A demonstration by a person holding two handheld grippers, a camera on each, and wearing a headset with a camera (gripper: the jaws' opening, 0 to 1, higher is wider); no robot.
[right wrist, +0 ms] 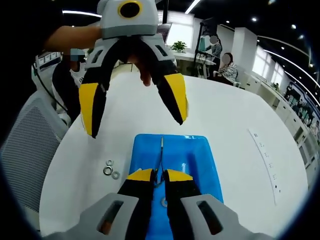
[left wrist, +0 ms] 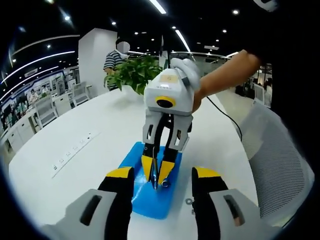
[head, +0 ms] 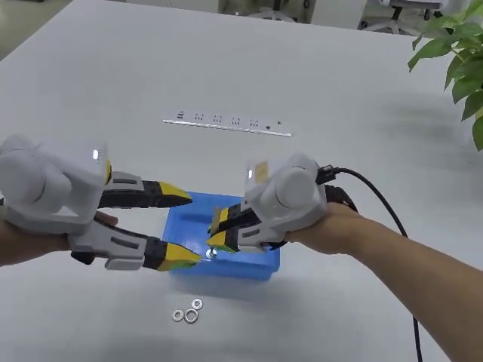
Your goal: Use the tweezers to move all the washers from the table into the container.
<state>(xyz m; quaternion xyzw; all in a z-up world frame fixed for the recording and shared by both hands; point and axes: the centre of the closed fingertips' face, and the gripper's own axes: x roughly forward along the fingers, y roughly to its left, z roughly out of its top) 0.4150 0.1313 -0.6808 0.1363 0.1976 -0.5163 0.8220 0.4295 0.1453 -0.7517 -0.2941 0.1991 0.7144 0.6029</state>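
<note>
Between fingers of right gripper, tweezers

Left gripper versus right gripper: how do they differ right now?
The left gripper has its jaws spread wide and empty; the right gripper is shut on the tweezers. The left gripper hovers at one end of the container; the right gripper is above it, tweezers pointing in. Both have white bodies and yellow-tipped black jaws.
</note>
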